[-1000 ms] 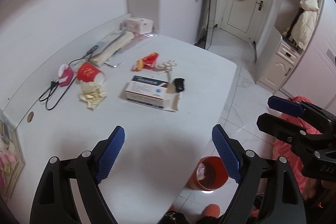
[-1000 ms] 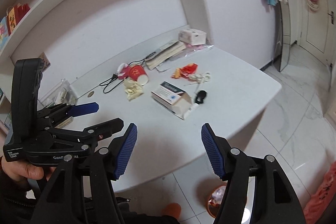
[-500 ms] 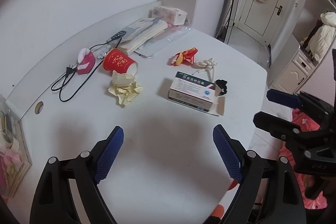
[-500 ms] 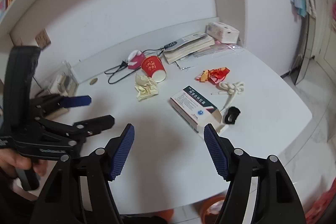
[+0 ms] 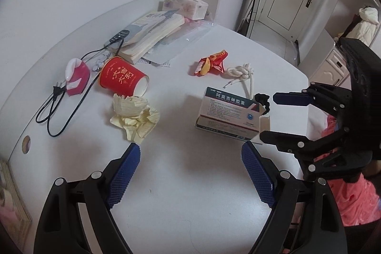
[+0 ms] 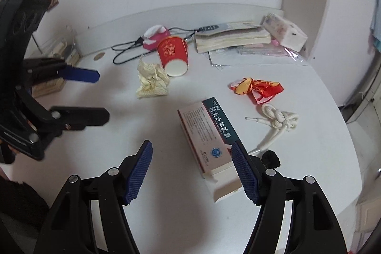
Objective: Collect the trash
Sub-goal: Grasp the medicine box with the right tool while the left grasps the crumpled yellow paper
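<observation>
Trash lies on the white table (image 5: 190, 194): a red paper cup (image 5: 122, 77) (image 6: 173, 54) on its side, crumpled yellowish paper (image 5: 133, 116) (image 6: 152, 77) in front of it, an opened medicine box (image 5: 228, 111) (image 6: 207, 132), a red-and-yellow wrapper (image 5: 212, 63) (image 6: 259, 87), a knotted white rope (image 5: 240, 73) (image 6: 281, 120) and a small black lump (image 5: 263, 99) (image 6: 270, 157). My left gripper (image 5: 190, 151) (image 6: 102, 95) hovers open, short of the paper and the box. My right gripper (image 6: 191, 146) (image 5: 268, 116) is open above the box's near end, without touching it.
Stacked books (image 5: 152, 37), a tissue box (image 5: 185, 6), a plastic sleeve (image 6: 257, 56) and a pink item (image 5: 76, 75) with a black cord (image 5: 59, 108) line the back wall. The table's curved edge runs along the right (image 6: 345, 135). A door and a clothes rack stand beyond.
Both grippers have moved forward over the table and lower, so the trash looks larger. The right gripper has rolled. The orange bin below the table edge has left both views.
</observation>
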Motion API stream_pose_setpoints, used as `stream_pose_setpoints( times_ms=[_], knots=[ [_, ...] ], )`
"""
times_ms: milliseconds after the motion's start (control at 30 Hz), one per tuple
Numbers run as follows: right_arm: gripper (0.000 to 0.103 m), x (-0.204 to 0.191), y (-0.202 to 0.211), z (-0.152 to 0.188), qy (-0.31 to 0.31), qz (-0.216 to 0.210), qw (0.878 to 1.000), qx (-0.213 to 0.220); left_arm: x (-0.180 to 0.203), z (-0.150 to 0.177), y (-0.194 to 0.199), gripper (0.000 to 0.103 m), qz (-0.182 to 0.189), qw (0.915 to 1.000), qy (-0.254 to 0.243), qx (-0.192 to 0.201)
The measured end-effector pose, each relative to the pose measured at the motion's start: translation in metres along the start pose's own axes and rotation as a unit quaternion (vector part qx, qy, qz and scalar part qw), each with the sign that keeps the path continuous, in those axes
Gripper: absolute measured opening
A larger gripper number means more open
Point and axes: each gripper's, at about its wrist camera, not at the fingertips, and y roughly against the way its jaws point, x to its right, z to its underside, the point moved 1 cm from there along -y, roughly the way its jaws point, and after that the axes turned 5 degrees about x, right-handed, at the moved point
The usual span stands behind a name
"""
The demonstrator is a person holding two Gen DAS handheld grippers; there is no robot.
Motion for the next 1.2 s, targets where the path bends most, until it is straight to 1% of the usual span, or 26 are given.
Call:
stream_pose_setpoints(
  times_ms=[133, 200, 233, 467, 533, 567, 700, 800, 833, 1000, 1067, 1167, 1200],
  knots=[
    [0.070, 0.015, -0.020, -0.001, 0.020, -0.005, 1.000, -0.013, -0.009, -0.004, -0.015, 0.086, 0.003, 0.9999, -0.002, -0.014],
    [0.078, 0.018, -0.026, 0.000, 0.026, -0.009, 0.999, -0.018, -0.012, -0.006, -0.021, 0.086, 0.002, 0.9998, -0.002, -0.018],
    [0.079, 0.020, -0.030, 0.001, 0.029, -0.009, 0.999, -0.021, -0.015, -0.006, -0.025, 0.086, -0.001, 0.9998, 0.000, -0.022],
    [0.079, 0.029, -0.058, 0.005, 0.022, -0.013, 0.999, -0.046, -0.031, -0.012, -0.040, 0.086, -0.002, 0.9994, 0.017, -0.030],
    [0.077, 0.030, -0.066, 0.007, 0.002, -0.017, 0.998, -0.059, -0.034, -0.014, -0.044, 0.086, -0.004, 0.9993, 0.017, -0.032],
    [0.070, 0.031, -0.069, 0.008, -0.013, -0.014, 0.998, -0.064, -0.036, -0.014, -0.046, 0.086, -0.001, 0.9993, 0.017, -0.034],
    [0.069, 0.029, -0.068, 0.008, -0.066, 0.005, 0.996, -0.058, -0.044, -0.017, -0.056, 0.086, 0.002, 0.9992, 0.016, -0.037],
    [0.069, 0.027, -0.065, 0.008, -0.113, 0.000, 0.992, -0.051, -0.052, -0.021, -0.065, 0.086, 0.003, 0.9992, 0.014, -0.038],
    [0.069, 0.024, -0.062, 0.007, -0.131, 0.002, 0.991, -0.041, -0.055, -0.022, -0.069, 0.086, 0.003, 0.9992, 0.014, -0.038],
    [0.069, 0.014, -0.055, 0.001, -0.169, 0.012, 0.985, -0.021, -0.069, -0.026, -0.088, 0.086, 0.009, 0.9988, 0.016, -0.045],
    [0.069, 0.011, -0.055, 0.001, -0.177, 0.014, 0.984, -0.020, -0.073, -0.028, -0.097, 0.086, 0.009, 0.9985, 0.013, -0.051],
    [0.069, 0.008, -0.056, 0.000, -0.183, 0.020, 0.983, -0.020, -0.075, -0.028, -0.104, 0.086, 0.016, 0.9986, 0.009, -0.049],
    [0.069, 0.008, -0.055, 0.000, -0.187, 0.023, 0.982, -0.019, -0.076, -0.028, -0.106, 0.086, 0.013, 0.9986, 0.008, -0.051]
  ],
)
